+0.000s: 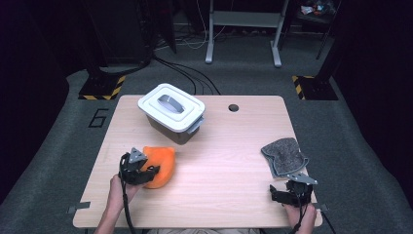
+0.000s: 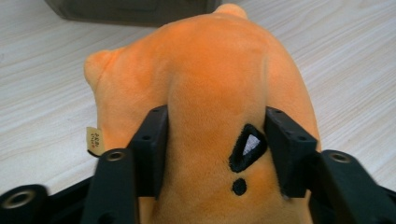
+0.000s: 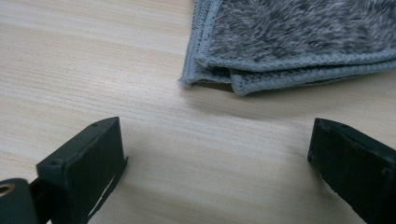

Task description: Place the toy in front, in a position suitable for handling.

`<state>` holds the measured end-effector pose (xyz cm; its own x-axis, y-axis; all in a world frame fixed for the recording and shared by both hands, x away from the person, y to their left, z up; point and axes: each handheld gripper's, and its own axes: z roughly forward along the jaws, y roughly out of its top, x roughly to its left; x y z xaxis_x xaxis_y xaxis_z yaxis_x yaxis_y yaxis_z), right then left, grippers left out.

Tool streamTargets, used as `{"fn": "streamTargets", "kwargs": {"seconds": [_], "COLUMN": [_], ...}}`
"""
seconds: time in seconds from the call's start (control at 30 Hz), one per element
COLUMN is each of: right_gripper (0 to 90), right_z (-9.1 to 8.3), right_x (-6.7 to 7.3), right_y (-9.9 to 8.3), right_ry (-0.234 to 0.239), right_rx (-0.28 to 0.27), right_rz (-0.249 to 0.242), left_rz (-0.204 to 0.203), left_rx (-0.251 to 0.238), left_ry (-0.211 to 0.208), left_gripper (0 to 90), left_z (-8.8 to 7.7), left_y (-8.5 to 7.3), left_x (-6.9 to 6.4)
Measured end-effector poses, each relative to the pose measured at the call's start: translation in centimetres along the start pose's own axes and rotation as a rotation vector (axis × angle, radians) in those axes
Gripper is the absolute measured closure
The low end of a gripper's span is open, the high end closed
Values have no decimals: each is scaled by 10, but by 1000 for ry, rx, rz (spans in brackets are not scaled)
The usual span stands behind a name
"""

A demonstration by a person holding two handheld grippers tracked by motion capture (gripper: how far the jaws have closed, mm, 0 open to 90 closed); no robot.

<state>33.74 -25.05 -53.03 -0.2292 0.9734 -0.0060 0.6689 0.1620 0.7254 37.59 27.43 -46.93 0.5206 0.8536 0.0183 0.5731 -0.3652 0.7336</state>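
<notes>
Your left gripper [image 2: 215, 154] pinches orange plush toy [image 2: 205, 84], jaws pressed into both sides, fabric bulging between. Toy lies on table [image 1: 224, 165] near left front edge, long axis running away from you toward lidded white box [image 1: 171, 113]; ears at far end. Box close behind toy, blocking straight push forward. Your right gripper [image 3: 217, 163] wide open, holding nothing, over bare wood just short of folded grey cloth [image 3: 299, 37].
</notes>
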Motion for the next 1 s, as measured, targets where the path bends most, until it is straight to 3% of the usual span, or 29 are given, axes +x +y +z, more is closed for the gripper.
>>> {"fn": "streamTargets", "kwargs": {"seconds": [0.17, 0.33, 0.43, 0.7, 1.0], "right_gripper": [25, 25, 25, 25, 25], "right_z": [0, 0, 0, 0, 0], "right_x": [0, 0, 1, 0, 0], "right_y": [0, 0, 0, 0, 0], "right_ry": [2, -1, -3, -1, 0], "right_rx": [-2, -2, 0, -1, 0], "right_rz": [0, -1, 4, -1, 2], "left_rz": [33, 43, 11, 13, 54], "left_rx": [-11, -70, -106, -134, -182], "left_ry": [42, 61, 51, 43, 14], "left_gripper": [574, 643, 655, 678, 675], "left_z": [0, -1, -5, -16, -32], "left_y": [-3, -8, -9, -3, 7], "left_x": [-6, -9, -7, -9, -23]}}
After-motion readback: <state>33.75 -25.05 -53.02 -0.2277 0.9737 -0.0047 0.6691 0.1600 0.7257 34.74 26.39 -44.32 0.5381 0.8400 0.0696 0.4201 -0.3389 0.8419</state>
